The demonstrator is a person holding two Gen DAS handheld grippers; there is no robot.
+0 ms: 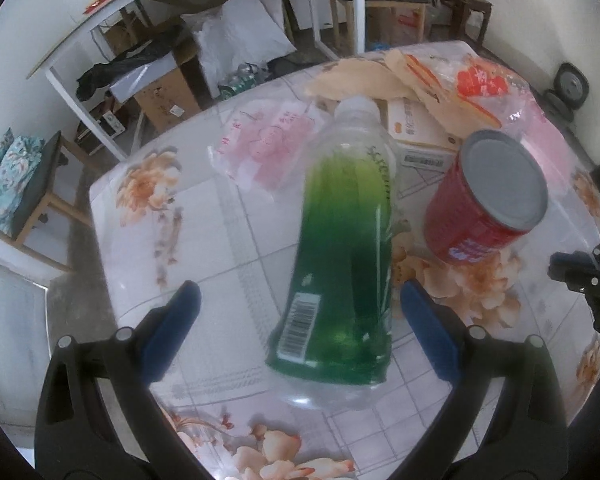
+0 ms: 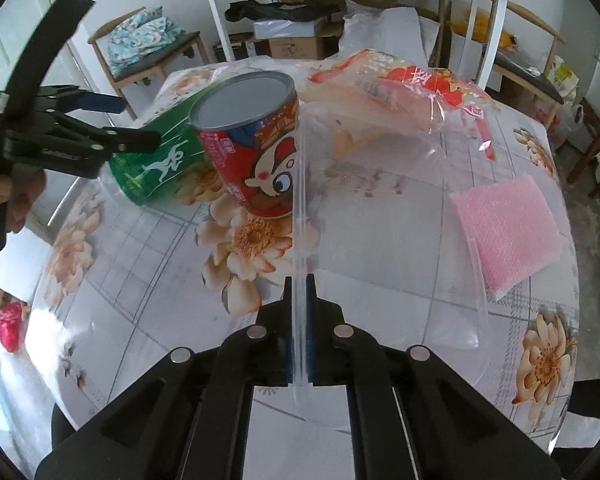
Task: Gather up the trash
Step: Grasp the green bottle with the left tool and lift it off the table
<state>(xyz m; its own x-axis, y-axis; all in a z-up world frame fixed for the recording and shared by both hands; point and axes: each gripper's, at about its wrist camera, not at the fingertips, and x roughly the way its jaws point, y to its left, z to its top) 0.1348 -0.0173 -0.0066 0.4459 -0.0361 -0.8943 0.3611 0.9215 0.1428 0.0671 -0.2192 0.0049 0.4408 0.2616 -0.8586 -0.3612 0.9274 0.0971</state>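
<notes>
A green-labelled plastic bottle (image 1: 340, 256) with a white cap lies on the floral table (image 1: 228, 248), between the fingers of my open left gripper (image 1: 300, 304); neither finger touches it. A red can (image 1: 484, 200) with a grey lid stands right of the bottle, and also shows in the right wrist view (image 2: 256, 140). My right gripper (image 2: 299, 316) is shut on the rim of a clear plastic container (image 2: 400, 240) held over the table. The left gripper (image 2: 112, 120) and the bottle (image 2: 160, 160) show at the left of the right wrist view.
A pink bubble-wrap pad (image 2: 508, 232), a red-printed clear bag (image 2: 412, 80), a pink-printed bag (image 1: 268, 148), torn cardboard (image 1: 356, 76) and a white box (image 1: 420, 136) lie on the table. Chairs (image 2: 148, 52), boxes (image 1: 164, 88) and a white desk (image 1: 80, 60) stand beyond.
</notes>
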